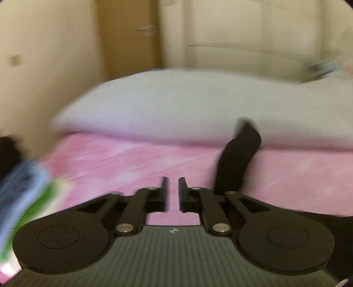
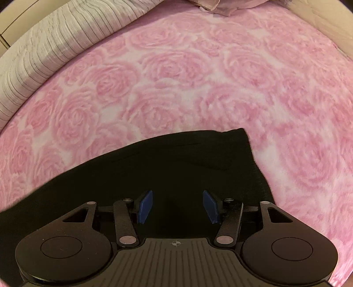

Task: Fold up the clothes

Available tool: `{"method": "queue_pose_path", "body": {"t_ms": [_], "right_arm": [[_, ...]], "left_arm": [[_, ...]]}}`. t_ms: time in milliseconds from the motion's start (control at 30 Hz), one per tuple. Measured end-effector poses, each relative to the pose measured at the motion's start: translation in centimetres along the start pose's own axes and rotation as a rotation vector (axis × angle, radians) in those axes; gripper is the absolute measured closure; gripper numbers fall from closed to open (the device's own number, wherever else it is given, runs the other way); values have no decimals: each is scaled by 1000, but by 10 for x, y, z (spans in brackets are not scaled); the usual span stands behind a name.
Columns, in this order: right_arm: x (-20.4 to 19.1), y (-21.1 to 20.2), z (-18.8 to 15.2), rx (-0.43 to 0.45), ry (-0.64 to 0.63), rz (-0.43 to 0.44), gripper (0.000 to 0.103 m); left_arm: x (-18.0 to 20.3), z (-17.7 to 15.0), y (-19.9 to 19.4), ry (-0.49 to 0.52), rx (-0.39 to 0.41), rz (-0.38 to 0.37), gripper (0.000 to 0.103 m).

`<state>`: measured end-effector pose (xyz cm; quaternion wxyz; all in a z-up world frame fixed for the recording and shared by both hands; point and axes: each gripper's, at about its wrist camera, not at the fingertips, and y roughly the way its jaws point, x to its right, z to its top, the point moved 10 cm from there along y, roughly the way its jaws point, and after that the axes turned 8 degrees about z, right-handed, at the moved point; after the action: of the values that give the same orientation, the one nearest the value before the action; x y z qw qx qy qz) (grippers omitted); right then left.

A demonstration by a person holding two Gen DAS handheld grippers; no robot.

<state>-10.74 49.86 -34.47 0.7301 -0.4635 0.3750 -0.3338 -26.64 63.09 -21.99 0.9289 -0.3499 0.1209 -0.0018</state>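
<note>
A black garment (image 2: pixel 167 174) lies flat on the pink rose-patterned bedspread (image 2: pixel 198 77). My right gripper (image 2: pixel 177 198) hovers over it, pointing steeply down. It is open, its blue pads (image 2: pixel 145 206) apart and nothing between them. The left wrist view is blurred. There my left gripper (image 1: pixel 173 183) is open by a narrow gap, with only pink bedspread (image 1: pixel 110 163) showing through it. Just right of its fingers a strip of the black garment (image 1: pixel 238 159) stands up against the pillow, apart from the gripper.
A pale pillow (image 1: pixel 176 106) lies across the head of the bed, seen striped (image 2: pixel 55 44) in the right wrist view. Blue and green clothing (image 1: pixel 26 187) sits at the left edge. Cream wardrobe doors (image 1: pixel 242 33) stand behind. A pink cloth (image 2: pixel 211 5) lies at the far end.
</note>
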Motion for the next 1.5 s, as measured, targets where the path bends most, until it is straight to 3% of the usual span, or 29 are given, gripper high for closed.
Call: {"method": "queue_pose_path", "body": {"t_ms": [33, 67, 100, 200, 333, 467, 567, 733, 867, 933, 1000, 1033, 1100, 1200, 1300, 1367, 1433, 1467, 1500], "right_arm": [[-3, 1, -1, -3, -3, 6, 49], [-7, 1, -2, -7, -11, 13, 49], [-8, 2, -5, -11, -23, 6, 49], [-9, 3, -14, -23, -57, -19, 49], [-3, 3, -25, -41, -62, -49, 49], [1, 0, -23, -34, -67, -56, 49], [3, 3, -17, -30, -95, -88, 49], [4, 9, -5, -20, -93, -104, 49], [3, 13, -1, -21, -102, -119, 49], [3, 17, -1, -28, -108, -129, 49], [4, 21, -3, -38, -108, -138, 49], [5, 24, -4, -43, -104, -140, 49], [6, 27, -6, -51, -96, -141, 49], [10, 29, -6, -55, -85, -142, 49], [15, 32, -4, -58, -66, -148, 49], [19, 35, -4, -64, -45, -151, 49], [20, 38, -4, -65, -27, -148, 49], [20, 39, -3, -65, -17, -146, 49], [19, 40, -4, -66, -21, -144, 49]], "left_arm": [[-20, -18, 17, -54, -86, 51, 60], [-32, -36, 26, -124, -148, 51, 71], [-42, -53, 33, -196, -199, 35, 74], [-43, -97, 30, -346, -289, -25, 71], [-12, -130, 21, -345, -358, -124, 70], [19, -117, 27, -281, -349, -226, 67], [34, -98, 42, -292, -347, -269, 62], [46, -64, 91, -415, -360, -281, 57], [61, -48, 137, -427, -401, -253, 57], [71, -49, 156, -416, -453, -237, 61], [77, -59, 165, -421, -523, -220, 95], [76, -58, 159, -450, -505, -224, 101], [67, -47, 134, -517, -417, -231, 101], [43, -17, 68, -628, -263, -240, 101], [39, 20, 20, -599, -170, -263, 100], [51, 43, 17, -535, -147, -262, 98], [74, 60, 39, -466, -160, -244, 81], [87, 65, 57, -429, -179, -234, 64], [94, 61, 71, -395, -208, -217, 64]]}}
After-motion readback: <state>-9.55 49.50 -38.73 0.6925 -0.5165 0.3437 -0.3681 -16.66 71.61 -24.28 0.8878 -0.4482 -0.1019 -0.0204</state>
